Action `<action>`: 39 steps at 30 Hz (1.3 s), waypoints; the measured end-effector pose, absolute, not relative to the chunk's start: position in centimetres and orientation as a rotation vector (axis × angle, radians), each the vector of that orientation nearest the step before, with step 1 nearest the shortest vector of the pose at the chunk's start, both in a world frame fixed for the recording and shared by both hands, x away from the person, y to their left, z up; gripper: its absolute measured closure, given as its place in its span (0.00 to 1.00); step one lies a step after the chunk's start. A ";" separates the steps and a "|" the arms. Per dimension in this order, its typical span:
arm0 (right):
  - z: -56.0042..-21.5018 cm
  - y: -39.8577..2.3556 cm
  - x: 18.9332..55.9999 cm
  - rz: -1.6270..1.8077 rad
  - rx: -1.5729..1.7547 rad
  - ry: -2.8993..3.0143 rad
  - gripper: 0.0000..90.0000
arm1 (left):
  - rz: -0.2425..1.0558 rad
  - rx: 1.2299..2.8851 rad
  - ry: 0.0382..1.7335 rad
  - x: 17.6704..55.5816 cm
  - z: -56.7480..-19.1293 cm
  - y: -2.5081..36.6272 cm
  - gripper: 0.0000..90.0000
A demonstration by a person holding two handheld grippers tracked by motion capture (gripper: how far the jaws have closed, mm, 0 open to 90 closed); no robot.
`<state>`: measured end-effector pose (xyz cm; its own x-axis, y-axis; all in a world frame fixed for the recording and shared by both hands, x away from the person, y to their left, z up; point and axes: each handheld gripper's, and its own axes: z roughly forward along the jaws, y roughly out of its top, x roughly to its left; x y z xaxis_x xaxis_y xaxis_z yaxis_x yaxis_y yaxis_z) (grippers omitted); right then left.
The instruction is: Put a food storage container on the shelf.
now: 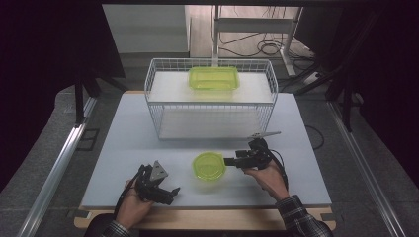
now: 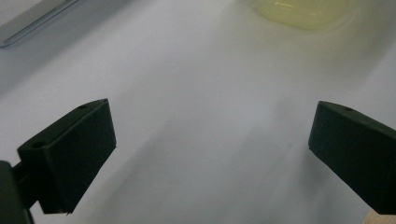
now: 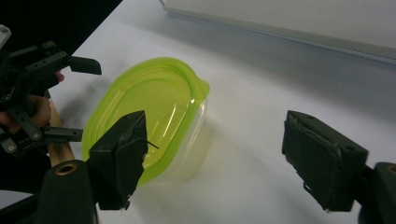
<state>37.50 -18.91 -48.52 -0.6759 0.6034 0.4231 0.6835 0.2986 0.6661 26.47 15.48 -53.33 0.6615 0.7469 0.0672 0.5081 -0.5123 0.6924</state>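
Note:
A round yellow-green lidded container (image 1: 209, 166) sits on the white table top (image 1: 123, 128) near the front middle. My right gripper (image 1: 230, 161) lies just right of it, pointing left, jaws open. In the right gripper view (image 3: 215, 135) the container (image 3: 154, 116) lies against the left jaw's side and bare table lies between the jaws. My left gripper (image 1: 173, 192) rests at the front left, open, apart from the container. Its own view (image 2: 210, 121) has bare table between its jaws and the container's edge (image 2: 303, 14) far ahead. The left gripper (image 3: 88, 100) also appears beyond the container.
A white wire basket (image 1: 210, 98) stands at the back of the table. On its top shelf rests a rectangular yellow-green container (image 1: 214, 78). A metal rail (image 1: 59, 163) runs along the left side. The table's wooden front edge (image 1: 207, 219) is close to both hands.

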 end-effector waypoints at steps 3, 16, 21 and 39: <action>-48.6 -18.6 37.9 -1.340 -1.228 -2.428 0.32 | 0.477 2.228 0.963 26.5 -53.3 15.5 0.01; -49.4 -17.6 39.0 -1.264 -1.213 -2.347 0.55 | 0.477 2.236 0.959 26.4 -53.4 15.4 0.01; -49.8 -17.2 39.3 -1.208 -1.219 -2.300 0.69 | 0.475 2.240 0.956 26.4 -53.4 15.4 0.01; -49.1 -17.4 38.8 -1.213 -1.224 -2.150 0.90 | 0.479 2.247 0.948 26.4 -53.4 15.5 0.01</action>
<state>38.78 -17.39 -49.06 -0.5465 0.5018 0.6705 0.8334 0.2469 0.4945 26.43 15.48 -53.42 0.6726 0.7357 0.0796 0.5004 -0.5314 0.6835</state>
